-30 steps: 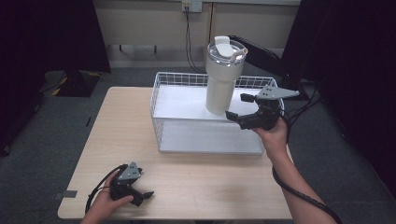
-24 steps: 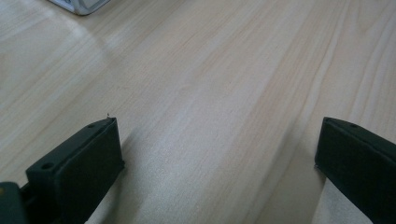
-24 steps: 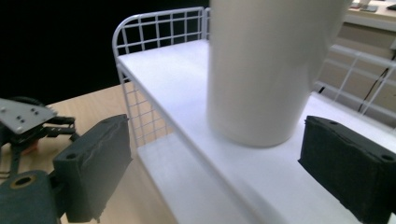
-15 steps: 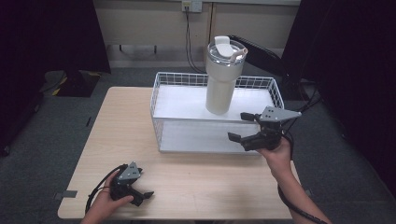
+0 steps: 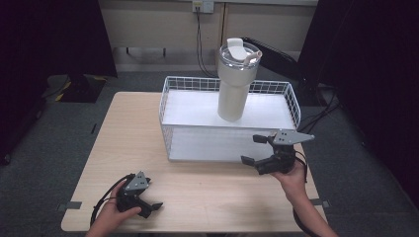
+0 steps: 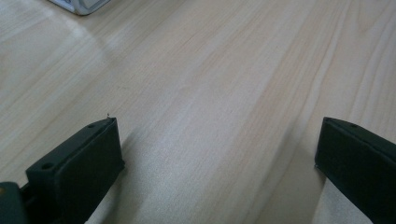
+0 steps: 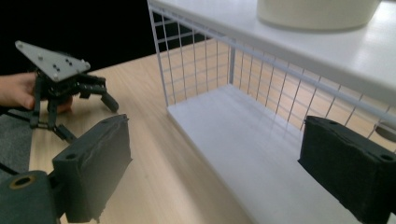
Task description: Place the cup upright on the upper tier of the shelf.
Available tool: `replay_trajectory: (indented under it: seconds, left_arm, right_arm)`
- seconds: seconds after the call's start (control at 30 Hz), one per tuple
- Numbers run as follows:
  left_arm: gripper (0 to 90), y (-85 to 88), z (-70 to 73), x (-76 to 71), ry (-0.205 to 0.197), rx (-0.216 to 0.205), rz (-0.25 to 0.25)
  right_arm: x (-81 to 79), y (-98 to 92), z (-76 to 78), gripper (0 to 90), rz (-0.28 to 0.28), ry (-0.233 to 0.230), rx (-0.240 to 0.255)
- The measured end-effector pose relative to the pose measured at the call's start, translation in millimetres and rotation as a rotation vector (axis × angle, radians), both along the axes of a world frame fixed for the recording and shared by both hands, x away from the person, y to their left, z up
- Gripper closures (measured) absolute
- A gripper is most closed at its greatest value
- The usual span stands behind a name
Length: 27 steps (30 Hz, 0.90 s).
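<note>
Cream tumbler [image 5: 236, 81]: upright on the top shelf of the white wire rack [image 5: 170, 133] at the surface's far side, untouched; right gripper [image 5: 258, 149] near the rack's right front, jaws apart, empty; left gripper [image 5: 151, 208] resting near-left, jaws apart, evidently idle.

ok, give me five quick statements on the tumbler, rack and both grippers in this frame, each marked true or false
1. The tumbler stands upright on the upper shelf of the white wire rack. True.
2. The right gripper is clamped on the tumbler. False: it is open, off the tumbler, at the rack's front right corner.
3. The left gripper is open, low over the bare wooden table. True.
4. The tumbler has no lid. False: a lid with a raised flip tab is on it.
5. A second cup sits on the rack's lower shelf. False: the part of the lower shelf seen in the right gripper view is bare.
</note>
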<state>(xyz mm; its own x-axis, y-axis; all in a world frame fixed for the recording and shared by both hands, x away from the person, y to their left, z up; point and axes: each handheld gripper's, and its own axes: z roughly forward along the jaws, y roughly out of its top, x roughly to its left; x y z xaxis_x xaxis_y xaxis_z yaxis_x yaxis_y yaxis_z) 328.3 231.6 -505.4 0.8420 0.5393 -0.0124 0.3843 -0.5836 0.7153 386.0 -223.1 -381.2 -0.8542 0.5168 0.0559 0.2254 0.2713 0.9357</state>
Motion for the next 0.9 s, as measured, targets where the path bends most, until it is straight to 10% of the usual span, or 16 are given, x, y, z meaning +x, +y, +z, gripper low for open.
replay_trajectory:
  seconds: [0.9]
  left_arm:
    - [0.0, 0.1, 0.2, 0.1, -0.001, 0.004, -0.001]
  right_arm:
    - [-10.9, 1.3, -65.9, 8.1, 0.035, 0.091, -0.029]
